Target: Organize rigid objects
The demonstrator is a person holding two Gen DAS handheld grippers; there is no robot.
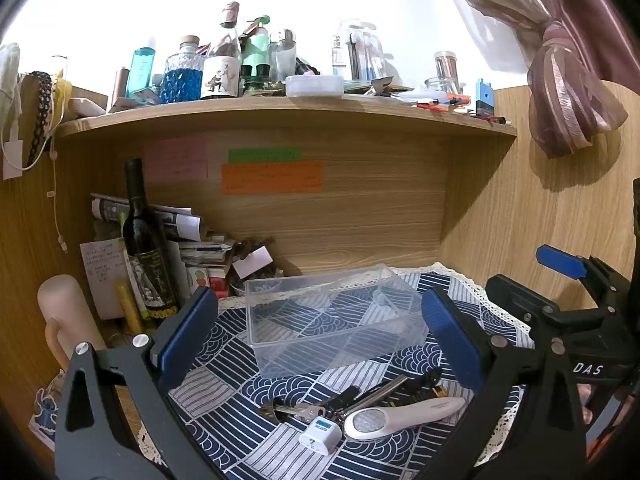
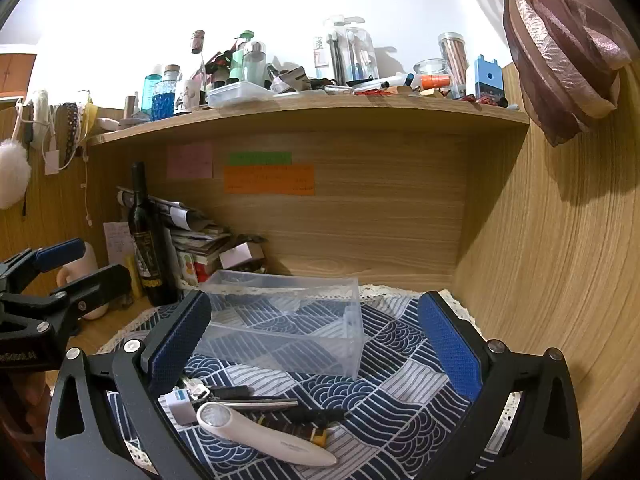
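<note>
A clear plastic box (image 1: 332, 320) sits empty on the blue patterned cloth (image 1: 256, 452); it also shows in the right wrist view (image 2: 280, 328). In front of it lies a pile: a white magnifier (image 1: 404, 416) (image 2: 264, 436), a key bunch (image 1: 304, 410) (image 2: 204, 392), a white plug adapter (image 1: 320, 436) (image 2: 182, 406), a metal rod (image 1: 380, 390) and a dark stick with a yellow end (image 2: 308, 428). My left gripper (image 1: 320, 344) is open above the pile. My right gripper (image 2: 316, 344) is open, also above the pile, to the right of the left one.
A dark wine bottle (image 1: 146, 248), stacked papers and boxes (image 1: 200, 248) and a pink cup (image 1: 66, 316) stand at the back left. A cluttered shelf (image 1: 288, 114) hangs overhead. A wooden wall (image 2: 560, 260) closes the right side.
</note>
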